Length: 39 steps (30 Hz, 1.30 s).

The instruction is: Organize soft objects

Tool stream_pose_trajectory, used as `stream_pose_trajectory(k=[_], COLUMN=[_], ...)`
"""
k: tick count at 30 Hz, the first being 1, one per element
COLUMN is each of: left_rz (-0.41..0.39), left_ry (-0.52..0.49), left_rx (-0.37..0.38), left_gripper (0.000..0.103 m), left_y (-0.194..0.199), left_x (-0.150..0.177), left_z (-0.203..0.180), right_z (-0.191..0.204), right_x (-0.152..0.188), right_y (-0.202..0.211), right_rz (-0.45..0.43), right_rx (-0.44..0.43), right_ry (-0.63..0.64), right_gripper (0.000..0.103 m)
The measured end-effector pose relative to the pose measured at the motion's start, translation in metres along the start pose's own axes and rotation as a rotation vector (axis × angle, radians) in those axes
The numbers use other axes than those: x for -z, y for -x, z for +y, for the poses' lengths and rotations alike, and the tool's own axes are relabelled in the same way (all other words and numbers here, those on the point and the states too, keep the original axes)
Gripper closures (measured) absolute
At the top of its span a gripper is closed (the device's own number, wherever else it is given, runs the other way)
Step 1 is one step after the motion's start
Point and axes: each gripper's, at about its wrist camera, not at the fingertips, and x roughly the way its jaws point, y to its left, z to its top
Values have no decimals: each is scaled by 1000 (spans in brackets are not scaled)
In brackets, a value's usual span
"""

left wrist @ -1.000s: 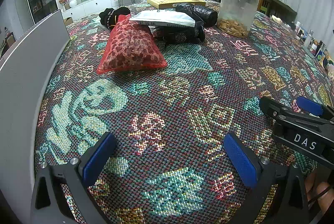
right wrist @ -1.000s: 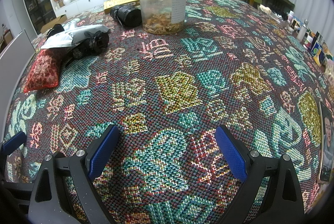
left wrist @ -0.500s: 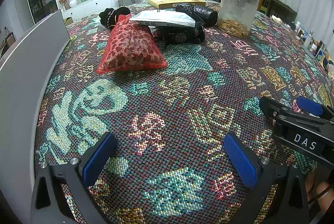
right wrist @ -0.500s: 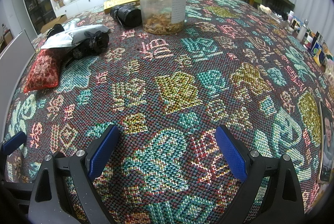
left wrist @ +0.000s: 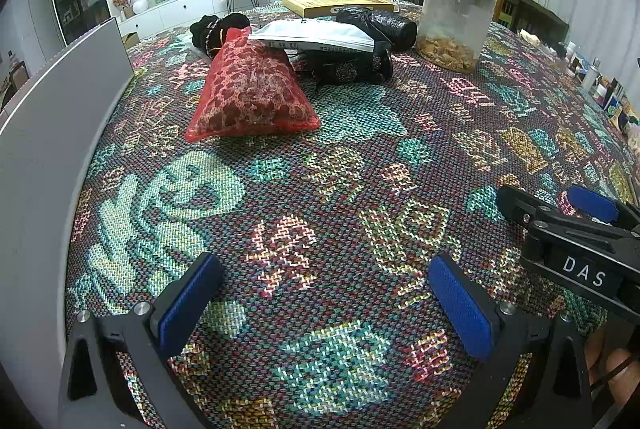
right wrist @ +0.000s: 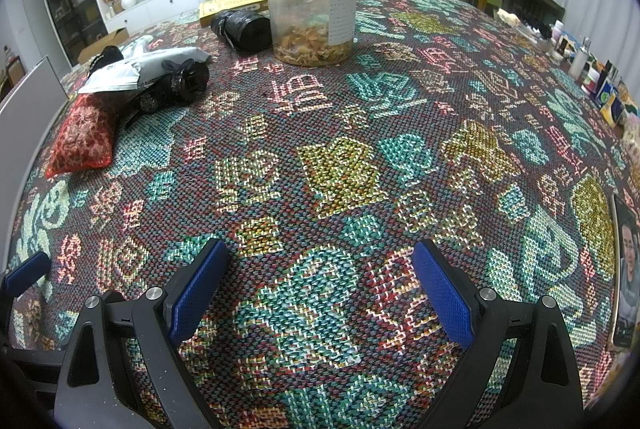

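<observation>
Left gripper (left wrist: 320, 305): jaws spread wide, nothing between the blue pads (left wrist: 186, 307), low over the near edge of the table (left wrist: 360, 189). Right gripper (right wrist: 320, 293): likewise spread apart and empty, also by the near edge; its black body shows at the right edge of the left view.

Table is covered by a woven patterned cloth (right wrist: 340, 169). Soft things sit in a cluster toward the far left corner, well apart from both grippers:
- red mesh pouch (left wrist: 252, 93) — lies flat, nearest of the cluster, close to the left edge.
- white plastic packet (left wrist: 316, 37) — rests on top, one end overlapping the pouch's far end, the other over a black sequined bag (left wrist: 352, 69).
- black bundle with a gold chain (left wrist: 216, 29) — just behind the pouch.
- black rolled plastic bag (left wrist: 380, 21) — behind the packet, beside the jar.

Clear jar (right wrist: 312, 1) with a black lid stands upright at the far side, dried flakes in its bottom. A yellow flat box (left wrist: 336, 3) lies behind it at the far edge. A grey panel (left wrist: 52, 101) stands along the left edge.
</observation>
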Motion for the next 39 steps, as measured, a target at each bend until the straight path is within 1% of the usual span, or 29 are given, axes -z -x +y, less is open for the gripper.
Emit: stream_pose_trajectory(k=[5,9,11,13,15,17,19,21,24,26,27,28,29,30,31,33,36,39], left_rz=[6,29,34,37,14,-22,-19,13,43,68,76,85,101,76,67,69,68,97], left_ry=[-3,-17,10,81,144,198,221,204,164,168,178,194,207,211,215,197,148,140], left_rx=[-1,25,53,88,115,90,70,50,4,17,27,46,50,55,67,68,80,101], left_gripper=[0,0,0,1,1,1,1,1,1,3,10,53,66,68,72,71,71,71], left_y=[-1,0,3,7,14,20,15,-3,-29,-49,-54,-59,-62,-57,-49,-30,14,47], left_x=[0,-1,-2,-8,-19,-40,-59,-81,-103,-115,-115,-114,-111,-109,-104,-93,-63,-24], left_z=[0,3,11,24,37,51,58,62,62,65,69,74,79,82,85,83,74,70], right_z=[0,0,0,0,0,0,0,0,0,0,0,0,0,0,0,0,0,0], right_x=[0,0,0,0,0,0,0,0,0,0,0,0,0,0,0,0,0,0], right_y=[0,0,0,0,0,0,0,0,0,0,0,0,0,0,0,0,0,0], right_rz=[0,0,0,0,0,0,0,0,0,0,0,0,0,-1,-1,-1,0,-1], right_rx=[0,0,0,0,0,0,0,0,0,0,0,0,0,0,1,1,0,0], right_ry=[0,0,0,0,0,0,0,0,0,-1,0,-1,0,0,0,0,-1,-1], right_gripper=[7,7,7,7,7,7,7,7,7,7,7,7,7,7,7,7,7,7])
